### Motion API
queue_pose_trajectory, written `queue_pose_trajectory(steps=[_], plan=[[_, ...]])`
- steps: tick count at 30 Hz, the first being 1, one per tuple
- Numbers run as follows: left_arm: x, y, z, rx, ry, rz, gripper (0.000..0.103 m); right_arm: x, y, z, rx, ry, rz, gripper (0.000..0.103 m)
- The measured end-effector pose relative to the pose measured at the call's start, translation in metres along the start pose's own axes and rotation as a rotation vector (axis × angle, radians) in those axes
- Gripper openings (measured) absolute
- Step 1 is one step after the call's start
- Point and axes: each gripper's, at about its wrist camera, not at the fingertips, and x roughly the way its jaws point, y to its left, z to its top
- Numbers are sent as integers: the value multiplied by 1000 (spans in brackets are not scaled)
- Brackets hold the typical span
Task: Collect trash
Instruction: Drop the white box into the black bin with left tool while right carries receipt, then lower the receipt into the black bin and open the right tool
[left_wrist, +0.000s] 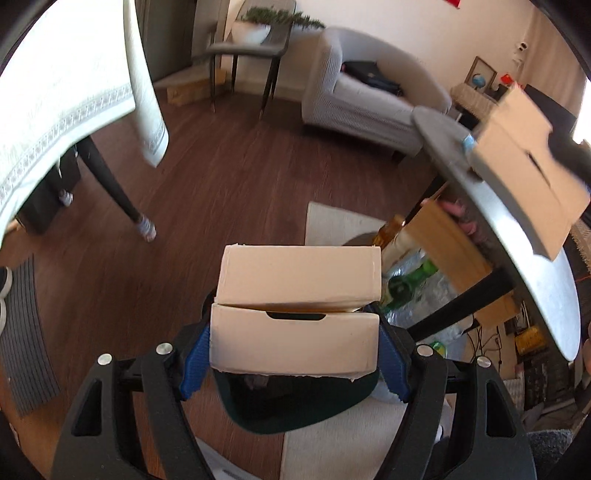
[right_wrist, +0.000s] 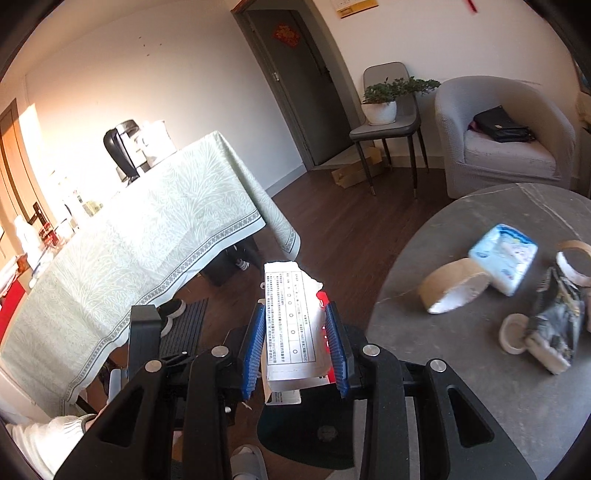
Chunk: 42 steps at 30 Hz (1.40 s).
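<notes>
The left gripper (left_wrist: 294, 354) has its blue pads pressed against the two sides of one pale cardboard box (left_wrist: 297, 306), held above a dark green bin (left_wrist: 295, 402) on the wooden floor. The right gripper (right_wrist: 295, 343) pinches one torn paper carton (right_wrist: 291, 325), white with printed text and a red side, also over a dark bin (right_wrist: 306, 439). To the right of it, on the round grey table (right_wrist: 480, 387), lie two tape rolls, one brown (right_wrist: 452, 290) and nearer, one (right_wrist: 574, 258) at the far right edge, plus one blue-and-white tissue pack (right_wrist: 504, 258), one small white lid (right_wrist: 513, 334) and one crumpled dark wrapper (right_wrist: 556, 325). Far left stands one cloth-covered table (right_wrist: 147, 236); beyond are one chair (right_wrist: 388, 122) carrying one potted plant (right_wrist: 380, 105) and one grey armchair (right_wrist: 506, 140).
</notes>
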Motion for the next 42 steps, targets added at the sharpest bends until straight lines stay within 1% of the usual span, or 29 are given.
queue_pose_trajectory(steps=[2, 4, 9, 12, 15, 21, 23, 28, 29, 35, 38, 42], plan=[[4, 4, -5, 7, 20, 12, 78, 12, 9, -1, -26, 16, -14, 33], [6, 7, -8, 17, 29, 18, 80, 22, 15, -3, -46, 32, -27, 33], [8, 21, -13, 23, 47, 8, 80, 52, 29, -10, -83, 93, -59, 33], [2, 31, -8, 9, 31, 10, 79, 67, 35, -14, -103, 126, -73, 33], [-12, 42, -4, -16, -1, -4, 76, 80, 39, -22, -115, 161, -84, 33], [-40, 53, 2, -34, -71, -16, 67, 108, 46, -37, -139, 236, -105, 33], [-47, 53, 4, -35, -87, -17, 62, 115, 48, -42, -151, 258, -113, 33], [-63, 52, 10, -31, -129, -18, 53, 132, 51, -55, -166, 321, -126, 33], [-67, 50, 10, -31, -138, -20, 50, 136, 51, -58, -172, 333, -132, 33], [-85, 48, 18, -27, -186, -24, 38, 151, 51, -75, -209, 399, -165, 33], [-91, 46, 20, -24, -201, -28, 34, 156, 47, -83, -207, 426, -169, 33], [-100, 41, 25, -20, -227, -35, 33, 162, 44, -91, -221, 462, -183, 33]])
